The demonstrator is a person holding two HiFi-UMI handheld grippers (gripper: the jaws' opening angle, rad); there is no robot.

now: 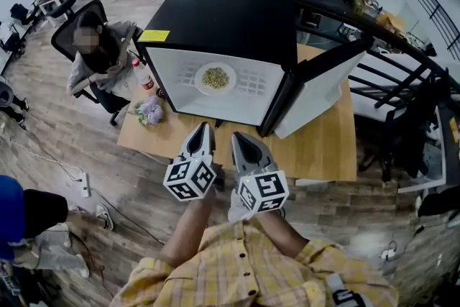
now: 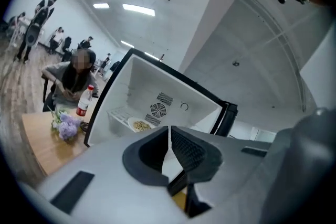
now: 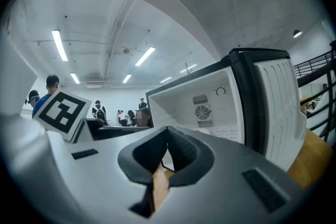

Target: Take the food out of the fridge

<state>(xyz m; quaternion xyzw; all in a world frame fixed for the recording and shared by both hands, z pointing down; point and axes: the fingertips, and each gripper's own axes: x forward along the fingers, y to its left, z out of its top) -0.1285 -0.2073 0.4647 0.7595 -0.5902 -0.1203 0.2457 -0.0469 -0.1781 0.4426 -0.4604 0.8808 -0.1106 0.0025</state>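
Just outside the open fridge (image 1: 237,25), I held left gripper (image 1: 203,127) and right gripper (image 1: 239,136), jaws closed on nothing, poised to reach the plate (image 1: 215,78).

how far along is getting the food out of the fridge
Done: the fridge door stands open. In hand: nothing; the left tool and right tool are both shut and empty, short of the fridge. Left: the plate of food sits on the shelf inside, untouched.
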